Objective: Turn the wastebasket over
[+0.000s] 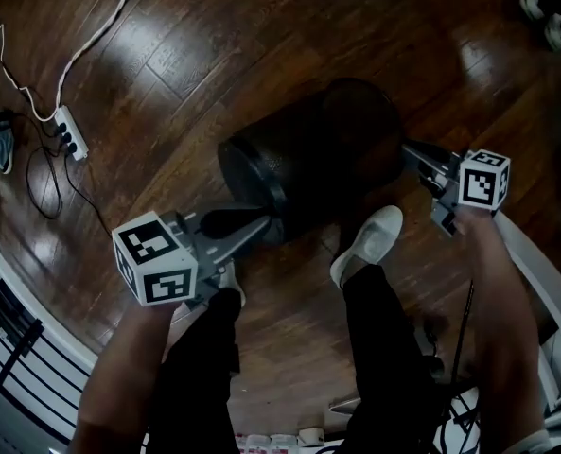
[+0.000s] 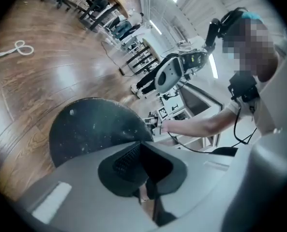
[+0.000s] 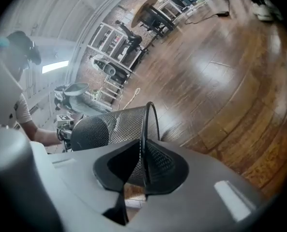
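Head view: wastebasket [image 1: 318, 154] tilted sideways, open floor [image 1: 214, 45] beyond; right claw [image 1: 406, 148] pinching rim, left claw [image 1: 264, 221] closed at base edge

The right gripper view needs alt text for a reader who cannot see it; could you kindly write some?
The right gripper is clamped on the wire rim of a black mesh wastebasket, which is tipped on its side over a dark wooden floor. At the left, a person's arm reaches toward the basket's far end.
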A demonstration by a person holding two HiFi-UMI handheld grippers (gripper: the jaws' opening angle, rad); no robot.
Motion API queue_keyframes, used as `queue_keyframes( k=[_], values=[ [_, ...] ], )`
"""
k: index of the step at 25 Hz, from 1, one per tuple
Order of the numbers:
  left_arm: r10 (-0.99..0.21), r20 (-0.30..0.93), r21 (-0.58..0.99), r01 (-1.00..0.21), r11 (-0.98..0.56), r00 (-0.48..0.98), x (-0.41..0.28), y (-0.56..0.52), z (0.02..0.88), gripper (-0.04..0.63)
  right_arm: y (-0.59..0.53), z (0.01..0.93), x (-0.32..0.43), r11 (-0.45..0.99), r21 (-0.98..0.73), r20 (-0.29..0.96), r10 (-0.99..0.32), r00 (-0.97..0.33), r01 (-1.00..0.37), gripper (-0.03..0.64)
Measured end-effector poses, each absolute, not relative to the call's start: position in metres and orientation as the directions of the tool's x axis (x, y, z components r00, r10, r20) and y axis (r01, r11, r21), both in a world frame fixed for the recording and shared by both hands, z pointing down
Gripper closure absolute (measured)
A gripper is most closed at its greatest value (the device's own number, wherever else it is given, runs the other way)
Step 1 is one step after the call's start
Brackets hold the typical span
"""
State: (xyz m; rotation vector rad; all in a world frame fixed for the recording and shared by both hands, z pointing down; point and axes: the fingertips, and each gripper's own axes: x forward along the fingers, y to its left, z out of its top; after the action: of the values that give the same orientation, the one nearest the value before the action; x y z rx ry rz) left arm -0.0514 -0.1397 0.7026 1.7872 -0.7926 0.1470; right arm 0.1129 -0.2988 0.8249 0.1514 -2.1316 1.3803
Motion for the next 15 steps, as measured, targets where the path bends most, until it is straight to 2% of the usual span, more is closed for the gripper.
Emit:
queue_keyframes(
  k=[5, 15],
  values=[
    [-0.432, 0.368, 0.844, -0.491, -0.216, 0.824, -0.026, -0.175, 0.685, 0.595, -0.304, 0.843, 0.139, 0.355, -0.848, 0.472, 0.168, -0.865, -0.394, 0.584],
    [-0.311, 0.299, 0.896, -0.378, -0.234, 0.902, 0.047, -0.215, 0.680, 0.597, -0.306, 0.889, 0.179, 0.236, -0.839, 0.514, 0.046, -0.857, -0.491, 0.575]
  ],
)
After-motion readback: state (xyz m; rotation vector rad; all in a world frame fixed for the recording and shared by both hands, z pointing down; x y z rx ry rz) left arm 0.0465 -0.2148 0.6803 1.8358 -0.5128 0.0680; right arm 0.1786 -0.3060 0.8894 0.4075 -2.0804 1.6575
